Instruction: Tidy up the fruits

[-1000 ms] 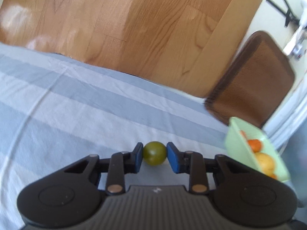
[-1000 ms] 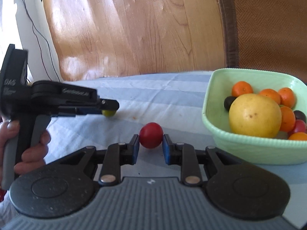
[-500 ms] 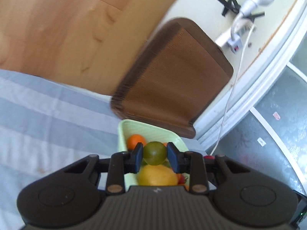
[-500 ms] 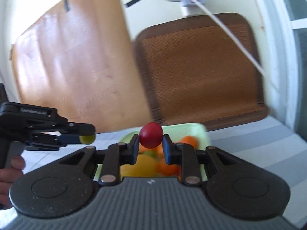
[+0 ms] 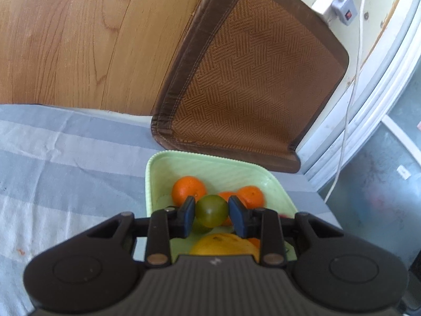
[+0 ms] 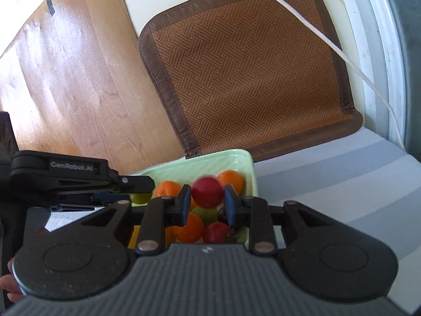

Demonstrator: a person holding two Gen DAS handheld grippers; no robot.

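Observation:
My left gripper (image 5: 211,208) is shut on a small green fruit (image 5: 211,214) and holds it over the pale green bowl (image 5: 210,157). In the bowl lie oranges (image 5: 188,189) and a big yellow fruit (image 5: 223,243). From the right wrist view, the left gripper (image 6: 143,192) and its green fruit (image 6: 139,198) hang at the left rim of the bowl (image 6: 238,155). My right gripper (image 6: 206,198) is above the bowl with its jaws opening. A blurred red fruit (image 6: 207,192) sits between its pads, with thin gaps on both sides.
The bowl stands on a grey-and-white striped cloth (image 5: 65,158). Behind it a brown woven mat (image 5: 250,79) leans up, with a wooden surface (image 5: 65,39) to its left. A white cable (image 5: 352,79) hangs at the right. A hand (image 6: 8,287) shows at the lower left edge.
Both grippers swung from over the cloth to above the bowl, each carrying its fruit. The right pads have parted from the red fruit, which now looks blurred.

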